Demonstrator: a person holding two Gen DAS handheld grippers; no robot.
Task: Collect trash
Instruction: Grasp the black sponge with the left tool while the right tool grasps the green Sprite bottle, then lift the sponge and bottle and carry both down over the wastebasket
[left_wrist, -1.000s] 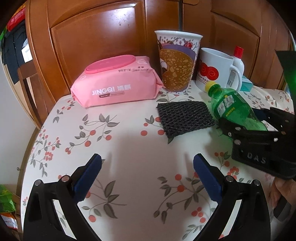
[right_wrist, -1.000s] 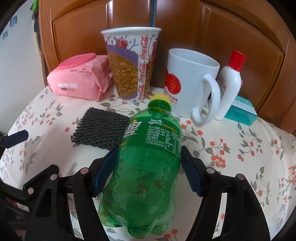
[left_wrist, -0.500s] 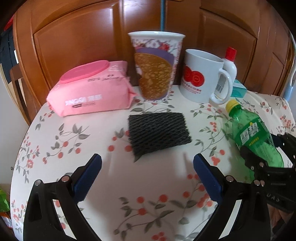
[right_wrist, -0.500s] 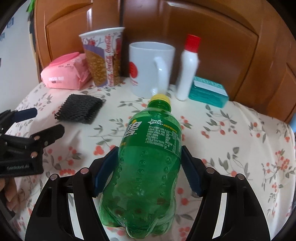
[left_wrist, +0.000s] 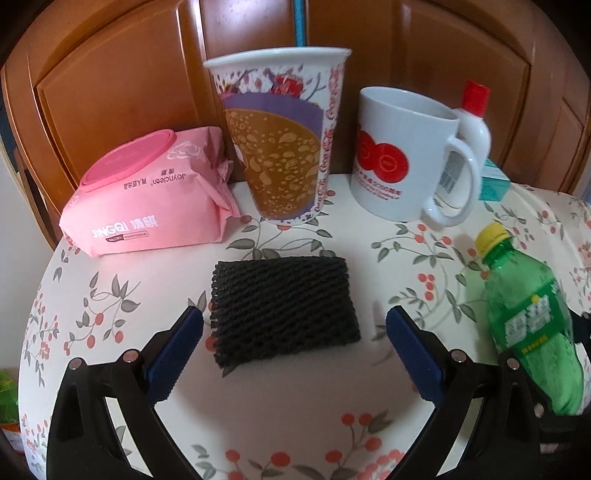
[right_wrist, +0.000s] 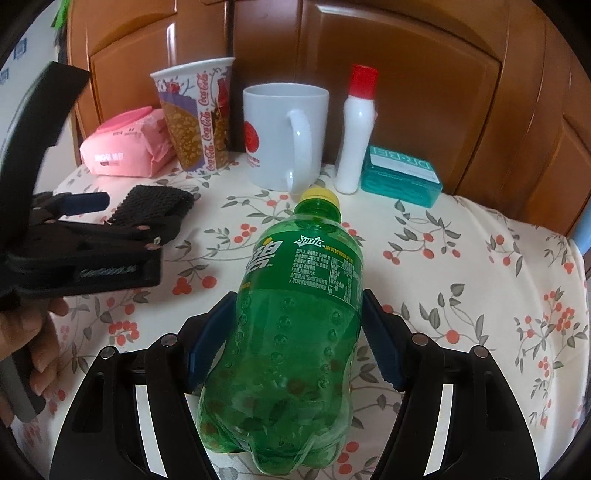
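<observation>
The lower part of the green bottle (left_wrist: 532, 332) is hidden behind the left gripper's (left_wrist: 293, 341) right finger in the left wrist view. The teal box (left_wrist: 493, 184) is largely covered by the white mug (left_wrist: 402, 155) and white bottle (left_wrist: 474, 125). In the right wrist view, the black mesh pad (right_wrist: 155, 203) is partly blocked by the left gripper's body, and the person's hand (right_wrist: 33, 343) is cut off by the frame edge.

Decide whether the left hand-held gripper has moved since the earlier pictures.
Yes. The left hand-held gripper has moved toward the black foam net, which sat well ahead of its tips earlier and now lies partly between its open jaws.
</observation>
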